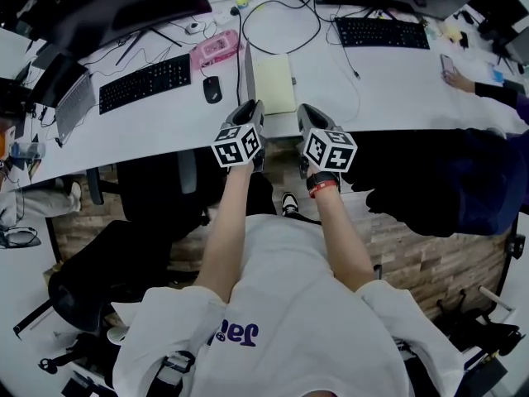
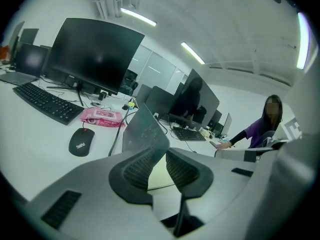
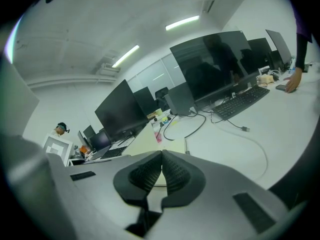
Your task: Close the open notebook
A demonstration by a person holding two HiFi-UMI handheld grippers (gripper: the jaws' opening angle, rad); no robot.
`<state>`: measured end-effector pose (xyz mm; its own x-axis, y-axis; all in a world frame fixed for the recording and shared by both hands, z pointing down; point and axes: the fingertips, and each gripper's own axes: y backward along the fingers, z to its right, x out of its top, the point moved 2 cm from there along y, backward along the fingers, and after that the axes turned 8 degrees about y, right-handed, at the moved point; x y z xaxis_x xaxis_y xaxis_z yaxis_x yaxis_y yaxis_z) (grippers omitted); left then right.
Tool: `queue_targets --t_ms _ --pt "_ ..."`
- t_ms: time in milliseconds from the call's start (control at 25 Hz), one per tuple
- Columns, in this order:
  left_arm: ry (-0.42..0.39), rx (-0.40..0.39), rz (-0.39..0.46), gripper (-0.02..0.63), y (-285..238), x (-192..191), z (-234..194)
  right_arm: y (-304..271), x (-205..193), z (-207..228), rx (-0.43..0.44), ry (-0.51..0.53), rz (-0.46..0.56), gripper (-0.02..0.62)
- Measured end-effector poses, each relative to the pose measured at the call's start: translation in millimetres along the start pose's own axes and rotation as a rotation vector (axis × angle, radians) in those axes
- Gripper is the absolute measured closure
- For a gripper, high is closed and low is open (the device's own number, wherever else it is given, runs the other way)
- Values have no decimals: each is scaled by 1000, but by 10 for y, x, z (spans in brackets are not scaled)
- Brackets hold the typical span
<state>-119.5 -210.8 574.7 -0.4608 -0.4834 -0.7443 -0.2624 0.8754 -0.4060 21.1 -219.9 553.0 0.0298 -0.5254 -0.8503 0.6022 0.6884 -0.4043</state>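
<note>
The notebook [image 1: 274, 83] lies open on the white desk [image 1: 165, 131], pale yellow page up, with its grey cover [image 1: 247, 71] standing nearly upright along the left side. My left gripper [image 1: 253, 111] is at the notebook's near left corner. In the left gripper view the tilted cover [image 2: 145, 130] rises just beyond the left gripper [image 2: 162, 153], whose jaws stand a little apart with the pale page [image 2: 159, 177] showing through the gap. My right gripper [image 1: 311, 114] is at the near right corner, and in its own view the right gripper [image 3: 161, 155] has its tips together with nothing between them.
A black mouse [image 1: 212, 88], a black keyboard [image 1: 145, 83] and a pink pack [image 1: 215, 48] lie left of the notebook. A looped cable [image 1: 281, 23] and a second keyboard [image 1: 382, 32] are behind it. Another person's hand [image 1: 456, 78] rests at the far right. Monitors line the back.
</note>
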Motion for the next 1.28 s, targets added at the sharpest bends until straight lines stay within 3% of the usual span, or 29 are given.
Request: queue_targets --t_ms 1280 --pt "-247 39 -104 492 -422 -348 353 223 -39 438 -92 -41 2 581"
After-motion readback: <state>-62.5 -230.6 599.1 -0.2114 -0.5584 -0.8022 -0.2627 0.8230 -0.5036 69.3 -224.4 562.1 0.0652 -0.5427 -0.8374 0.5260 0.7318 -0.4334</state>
